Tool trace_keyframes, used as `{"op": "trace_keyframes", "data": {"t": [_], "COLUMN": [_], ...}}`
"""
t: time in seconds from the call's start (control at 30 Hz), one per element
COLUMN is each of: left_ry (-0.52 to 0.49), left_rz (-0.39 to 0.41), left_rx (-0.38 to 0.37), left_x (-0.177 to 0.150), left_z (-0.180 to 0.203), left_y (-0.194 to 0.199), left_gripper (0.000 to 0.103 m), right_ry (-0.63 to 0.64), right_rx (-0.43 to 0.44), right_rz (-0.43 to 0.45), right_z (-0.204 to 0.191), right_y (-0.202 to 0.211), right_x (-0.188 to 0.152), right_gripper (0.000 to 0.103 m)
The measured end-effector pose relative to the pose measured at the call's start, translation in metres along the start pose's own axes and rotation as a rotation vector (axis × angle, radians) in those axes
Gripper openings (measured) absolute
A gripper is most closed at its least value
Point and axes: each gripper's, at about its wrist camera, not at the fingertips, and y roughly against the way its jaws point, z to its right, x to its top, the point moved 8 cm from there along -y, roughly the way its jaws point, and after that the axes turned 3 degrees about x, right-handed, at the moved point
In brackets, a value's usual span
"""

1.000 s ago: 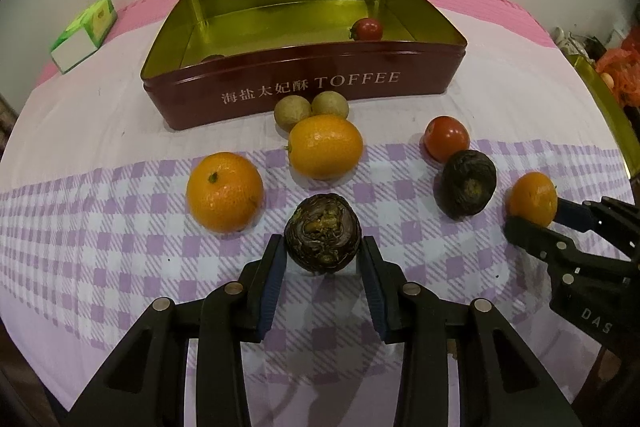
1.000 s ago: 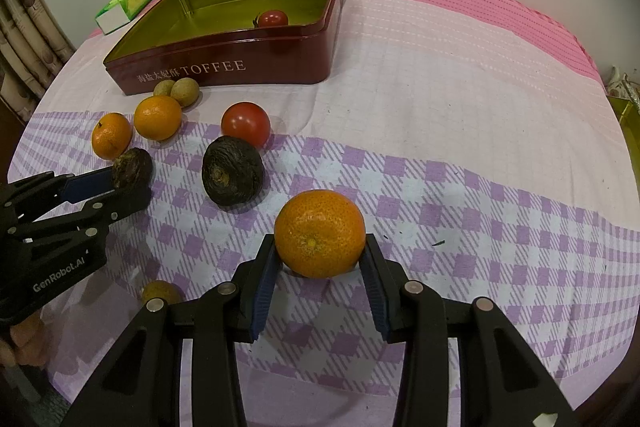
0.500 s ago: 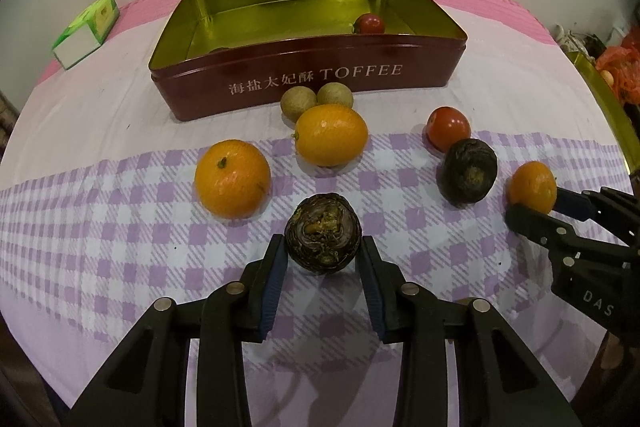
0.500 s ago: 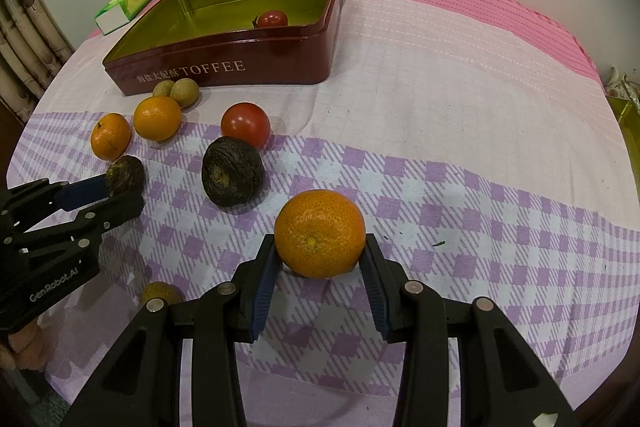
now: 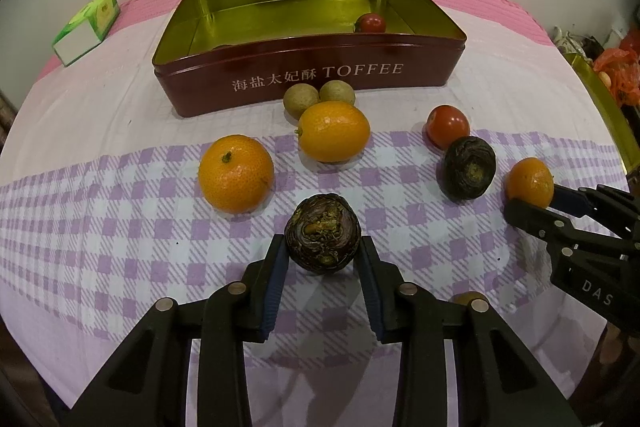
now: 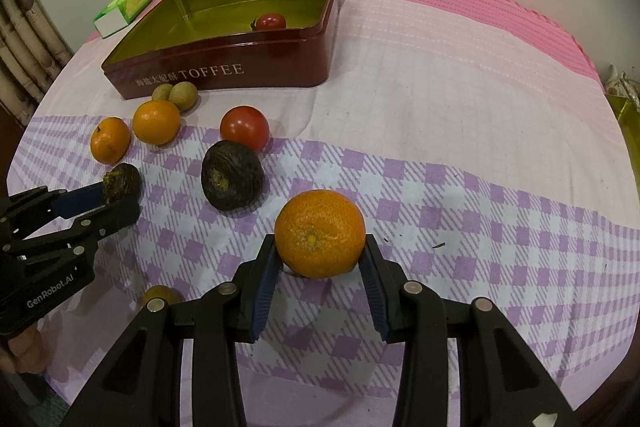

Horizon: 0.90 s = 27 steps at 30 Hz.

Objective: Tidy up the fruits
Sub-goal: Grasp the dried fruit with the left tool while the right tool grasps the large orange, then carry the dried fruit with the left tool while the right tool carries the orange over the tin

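My left gripper point(image 5: 322, 259) is shut on a dark wrinkled passion fruit point(image 5: 322, 233) and holds it above the checked cloth. My right gripper point(image 6: 320, 259) is shut on an orange point(image 6: 320, 233). The maroon TOFFEE tin point(image 5: 320, 75) stands at the back with one red tomato point(image 5: 371, 23) inside. On the cloth lie two oranges point(image 5: 237, 173), point(image 5: 334, 131), two small brown fruits point(image 5: 299, 101), a red tomato point(image 5: 447, 126) and a second dark passion fruit point(image 5: 469, 167).
A green and white carton point(image 5: 86, 27) lies at the back left. A small yellow-brown fruit point(image 6: 160, 295) lies near the front edge, partly hidden by my gripper. A yellow-green container edge point(image 5: 608, 115) and orange bag stand at the far right.
My left gripper has drawn back and risen with the passion fruit, so the tin and fruits look farther away. The right gripper and its orange have hardly moved.
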Motion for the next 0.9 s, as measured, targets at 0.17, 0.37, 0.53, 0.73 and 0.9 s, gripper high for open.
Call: {"op": "trace_keyframes", "data": {"t": [0.17, 0.37, 0.53, 0.73, 0.9], "left_ry": [0.002, -0.013, -0.017, -0.018, -0.005], "left_rz": [0.003, 0.021, 0.034, 0.038, 0.072], "left_rx": [-0.005, -0.006, -0.017, -0.022, -0.028], "left_x": [0.000, 0.003, 0.010, 0.017, 0.030], "left_z": [0.000, 0.001, 0.002, 0.000, -0.006], "left_y": [0.003, 0.008, 0.013, 0.013, 0.022], "left_gripper": [0.036, 0.036, 0.036, 0.036, 0.036], "right_ry": [-0.007, -0.008, 0.000, 0.010, 0.032], "right_rx": [0.004, 0.003, -0.004, -0.004, 0.002], "right_rz": [-0.001, 0.004, 0.018, 0.028, 0.046], "right_z": [0.000, -0.001, -0.004, -0.006, -0.009], "right_y": [0.001, 0.003, 0.008, 0.012, 0.017], "right_x": [0.000, 0.000, 0.007, 0.014, 0.023], "right_gripper": [0.037, 0.037, 0.037, 0.037, 0.037]}}
